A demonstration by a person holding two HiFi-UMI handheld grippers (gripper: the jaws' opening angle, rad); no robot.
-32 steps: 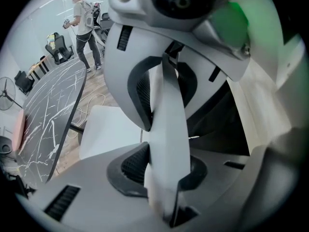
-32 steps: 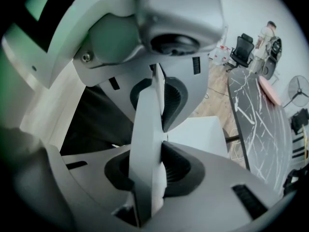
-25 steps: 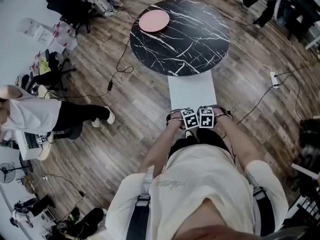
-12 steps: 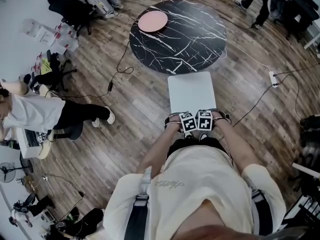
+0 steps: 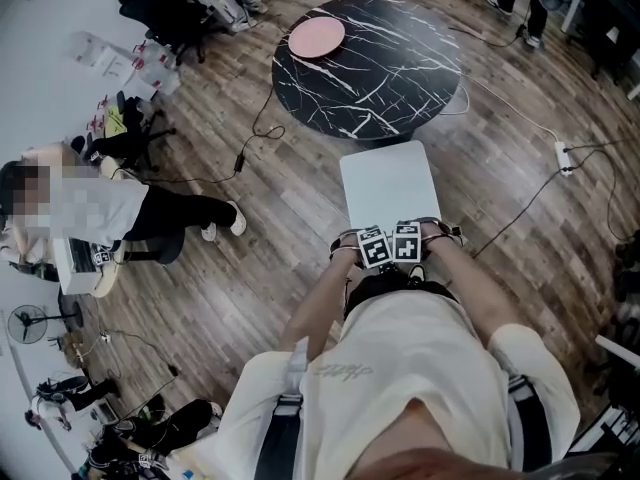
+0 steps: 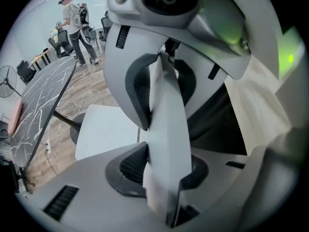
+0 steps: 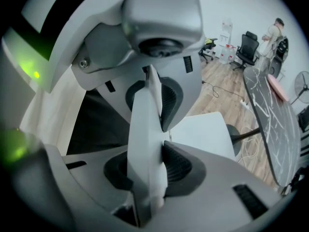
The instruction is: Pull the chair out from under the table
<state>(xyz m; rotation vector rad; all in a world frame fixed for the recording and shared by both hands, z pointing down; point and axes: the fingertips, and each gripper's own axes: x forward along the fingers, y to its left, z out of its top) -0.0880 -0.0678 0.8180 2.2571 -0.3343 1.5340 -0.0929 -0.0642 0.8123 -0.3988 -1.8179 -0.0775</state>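
Evidently stands clear already: white chair (image 5: 390,183) on the wooden floor (image 5: 250,218), seat wholly in view, far edge just beside the rim of the round black marble desk (image 5: 380,68), pink plate (image 5: 317,38) well away on the far side of the top. Looks light and rigid, judging by the thin moulded shell, so likely slides across the boards without much effort and holds its shape under a pull. Smooth and probably slippery on the surface, though, with nothing to hook onto but the upper edge of the backrest (image 6: 166,139). Best taken exactly there, near the middle, two grips side by side, pulling level rather than upward to avoid tipping it backward. Astride that edge, left gripper (image 5: 370,252), jaws about half parted and just now opening a little further, ribbed pads lying against the white panel, by the look of it a lighter hold than a firm clamp. Just beside it, touching or nearly so at the marker cubes, right gripper (image 5: 408,245), jaws partly closed on the same edge, pads pressed to the panel. Legs and base mostly hidden under the seat, so no telling about glides or castors.
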